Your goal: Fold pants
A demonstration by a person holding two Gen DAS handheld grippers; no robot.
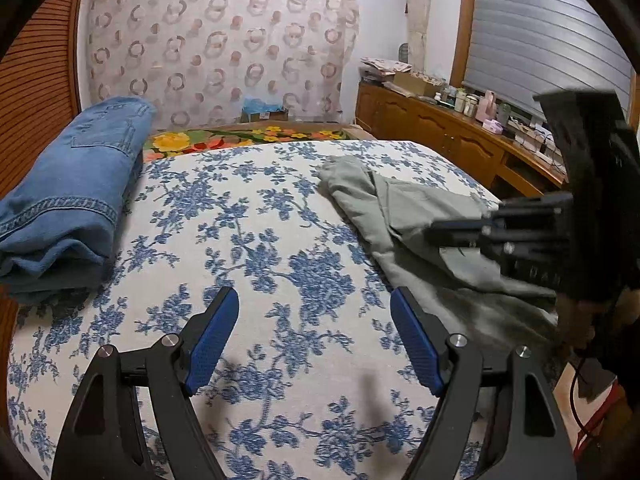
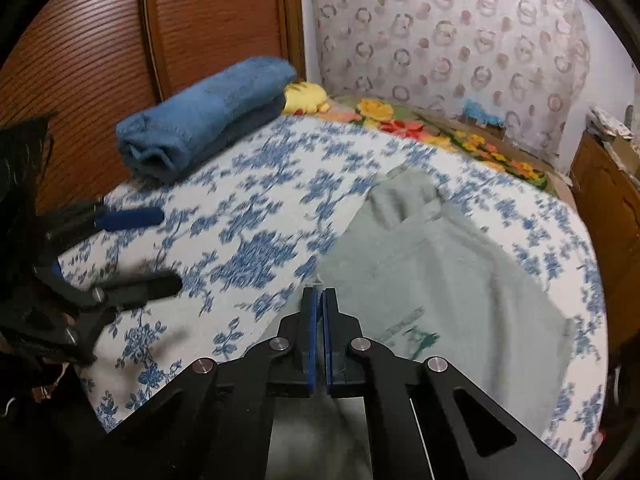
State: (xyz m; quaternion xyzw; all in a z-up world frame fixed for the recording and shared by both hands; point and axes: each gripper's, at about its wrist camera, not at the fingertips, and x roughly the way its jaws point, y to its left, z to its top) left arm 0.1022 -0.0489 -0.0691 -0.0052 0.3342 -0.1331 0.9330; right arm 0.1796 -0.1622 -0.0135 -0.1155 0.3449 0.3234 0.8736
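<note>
Crumpled grey-green pants [image 1: 404, 216] [image 2: 432, 264] lie on the right side of a blue-flowered bedspread [image 1: 256, 232] [image 2: 248, 240]. My right gripper [image 2: 319, 294] has its blue pads pressed together on the pants' near left edge, where a little cloth shows at the tips. From the left wrist view, the right gripper [image 1: 434, 232] rests low on the pants. My left gripper [image 1: 314, 300] [image 2: 168, 248] is open above bare bedspread, left of the pants, with nothing between its fingers.
Folded blue jeans [image 1: 80, 184] [image 2: 208, 116] sit at the bed's far left by a slatted wooden door [image 2: 100, 48]. A flowered blanket [image 1: 248, 138] lies at the head. A cluttered wooden dresser [image 1: 440, 128] runs along the right.
</note>
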